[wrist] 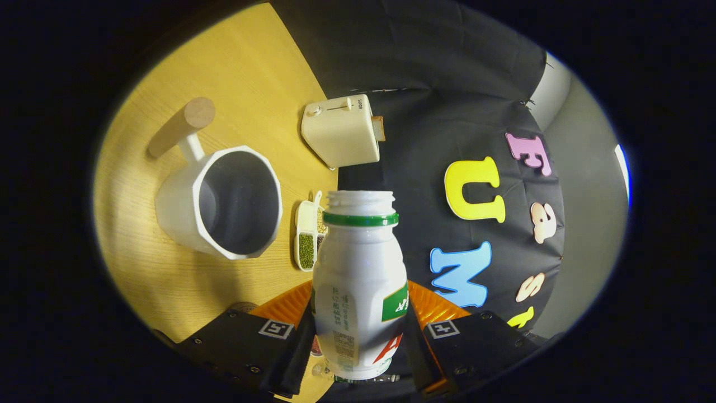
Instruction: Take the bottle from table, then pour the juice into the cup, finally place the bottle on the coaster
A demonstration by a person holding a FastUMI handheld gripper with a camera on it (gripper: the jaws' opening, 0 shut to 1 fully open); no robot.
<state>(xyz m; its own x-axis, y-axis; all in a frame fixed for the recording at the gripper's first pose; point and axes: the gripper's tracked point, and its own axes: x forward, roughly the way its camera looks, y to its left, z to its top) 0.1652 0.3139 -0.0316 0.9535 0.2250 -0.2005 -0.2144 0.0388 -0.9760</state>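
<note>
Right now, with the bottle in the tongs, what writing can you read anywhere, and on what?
Bottle, clamped between both fingers of the tongs: label print, too small and turned sideways to read.
Toaster: one small word by its lever, too blurred to read.
Tongs: square coded tags, no words.
Cup: none.

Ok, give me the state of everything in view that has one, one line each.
bottle: cap off, mouth open, held off the table.
gripper: fingers shut on the bottle, one pressing each side.
cup: empty inside, its open mouth facing the camera, on the table.
toaster: a slice sticking out of its slot.
small dish: compartments filled with beans.
</note>
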